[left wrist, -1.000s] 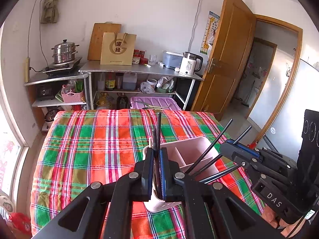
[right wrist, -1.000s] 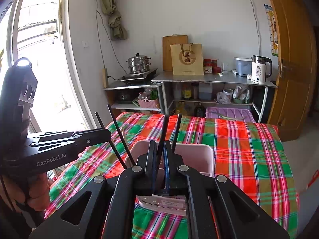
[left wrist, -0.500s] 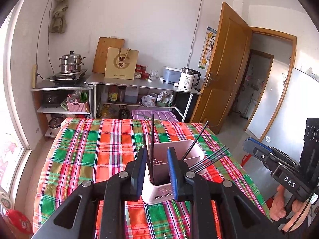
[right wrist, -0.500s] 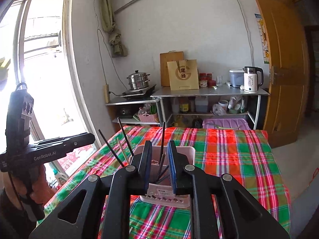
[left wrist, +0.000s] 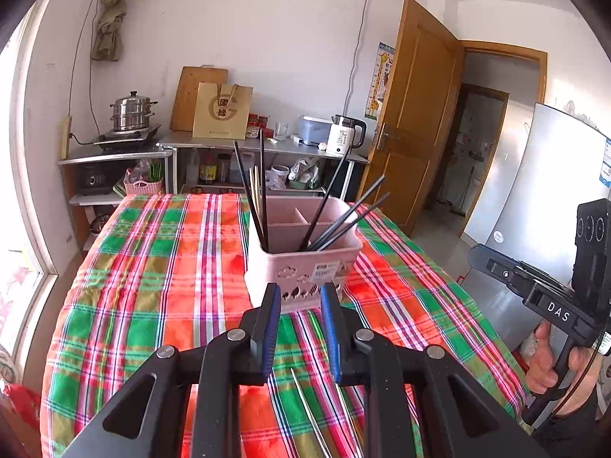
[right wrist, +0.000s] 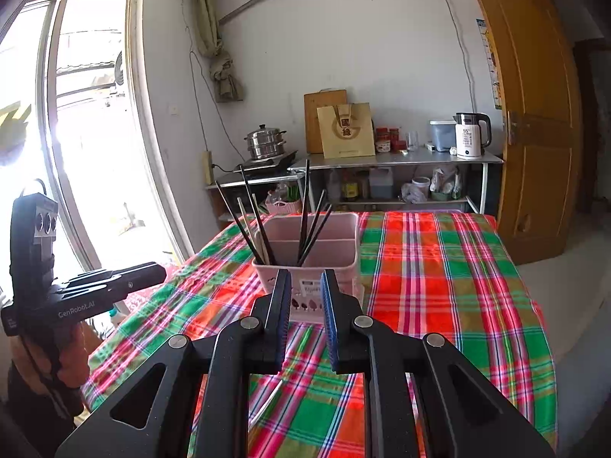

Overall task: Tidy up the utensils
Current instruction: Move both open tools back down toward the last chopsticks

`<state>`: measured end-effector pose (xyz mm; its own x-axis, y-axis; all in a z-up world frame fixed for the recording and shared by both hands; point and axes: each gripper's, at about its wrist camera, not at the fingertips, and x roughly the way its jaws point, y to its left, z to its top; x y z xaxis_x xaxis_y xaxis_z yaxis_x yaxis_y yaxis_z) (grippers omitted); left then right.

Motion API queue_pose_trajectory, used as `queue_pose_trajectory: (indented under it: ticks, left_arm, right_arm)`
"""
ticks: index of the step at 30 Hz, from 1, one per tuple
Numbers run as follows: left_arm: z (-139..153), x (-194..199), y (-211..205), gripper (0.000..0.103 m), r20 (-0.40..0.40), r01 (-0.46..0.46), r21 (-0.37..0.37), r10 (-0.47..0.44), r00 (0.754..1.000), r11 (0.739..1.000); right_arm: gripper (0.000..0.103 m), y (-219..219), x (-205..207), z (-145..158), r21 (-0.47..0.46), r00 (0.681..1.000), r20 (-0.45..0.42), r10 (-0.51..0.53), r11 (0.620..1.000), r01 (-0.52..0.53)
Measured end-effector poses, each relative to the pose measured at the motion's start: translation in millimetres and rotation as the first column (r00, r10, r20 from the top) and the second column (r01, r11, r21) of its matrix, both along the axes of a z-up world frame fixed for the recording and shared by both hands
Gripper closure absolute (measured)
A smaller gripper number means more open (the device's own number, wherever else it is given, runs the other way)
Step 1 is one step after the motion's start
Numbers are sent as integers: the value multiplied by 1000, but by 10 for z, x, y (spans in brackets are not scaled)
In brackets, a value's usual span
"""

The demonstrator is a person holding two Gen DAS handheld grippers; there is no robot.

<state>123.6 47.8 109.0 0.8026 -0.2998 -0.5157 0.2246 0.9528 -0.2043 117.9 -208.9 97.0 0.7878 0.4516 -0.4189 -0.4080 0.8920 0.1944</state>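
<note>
Two thin pale sticks (left wrist: 311, 416) are lying flat on the checked cloth (left wrist: 145, 297), low in the left view. They are showing just under and behind the left claw (left wrist: 299, 294). One stick is also peeking out under the right claw (right wrist: 305, 280) in the right view. They are probably chopsticks, but they are too thin to be sure.

The pink box (left wrist: 301, 267) is standing on the cloth just in front of both claws. Dark sticks (left wrist: 336, 221) and a few pale ones are already leaning inside it, some in the left part and some in the right part.

Both claws are gaping and carrying nothing. The blue pads (left wrist: 271, 324) are standing apart with only cloth and box showing between them.

The loose sticks are looking light, stiff and smooth. They are likely to roll or slip. Pinching one near its middle is probably best, so it is not tipping. Because they are lying flat, a claw is likely needing to come down low, close to the cloth.
</note>
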Motion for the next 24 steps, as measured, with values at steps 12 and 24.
queue_pose_trajectory:
  ticks: [12,24]
  left_arm:
    - [-728,-130,-117,82,-156,30,-7,-31,987,1000]
    - [-1238,85,-256,82,-285,63,4,-59,957,998]
  right_arm:
    - [87,-48,-142,-512,14,992,-128,1,1000,1]
    - [87,75,-42,-859,2,976,-215,23,1000,-23]
